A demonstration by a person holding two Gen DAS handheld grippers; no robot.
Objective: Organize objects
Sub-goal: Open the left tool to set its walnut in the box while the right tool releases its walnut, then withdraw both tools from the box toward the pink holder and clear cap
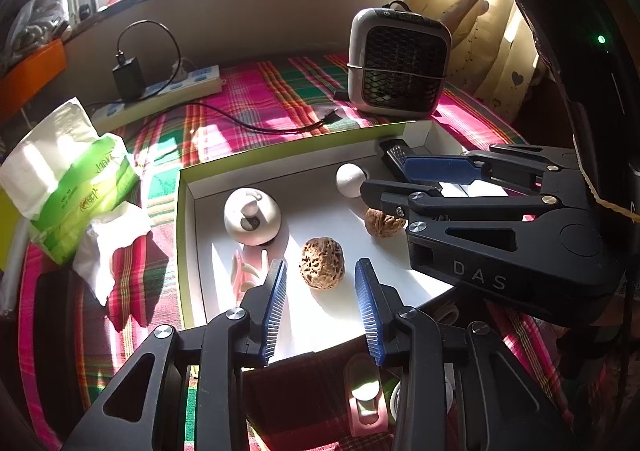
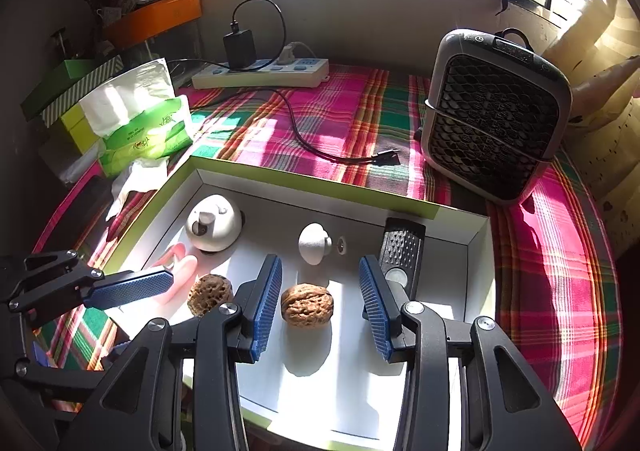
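A shallow white box with a green rim (image 1: 280,149) (image 2: 312,181) lies on a plaid cloth. In the left wrist view my left gripper (image 1: 321,265) stands open over its near edge. A rough dark walnut (image 1: 322,268) (image 2: 210,293) rests on the box floor between the blue pads, with a gap on each side. My right gripper (image 2: 320,271) (image 1: 384,183) is open too, and a smoother brown walnut (image 2: 307,305) (image 1: 384,222) lies on the floor between its fingers, close to the left pad. Each gripper shows at the edge of the other's view.
Also in the box are a white dome (image 1: 251,216), a white knob (image 2: 315,243), a black remote-like bar (image 2: 402,251) and a pink clip (image 1: 248,271). Behind it stand a small fan heater (image 2: 496,115), a power strip (image 2: 260,73) with cable, and a tissue pack (image 1: 76,187).
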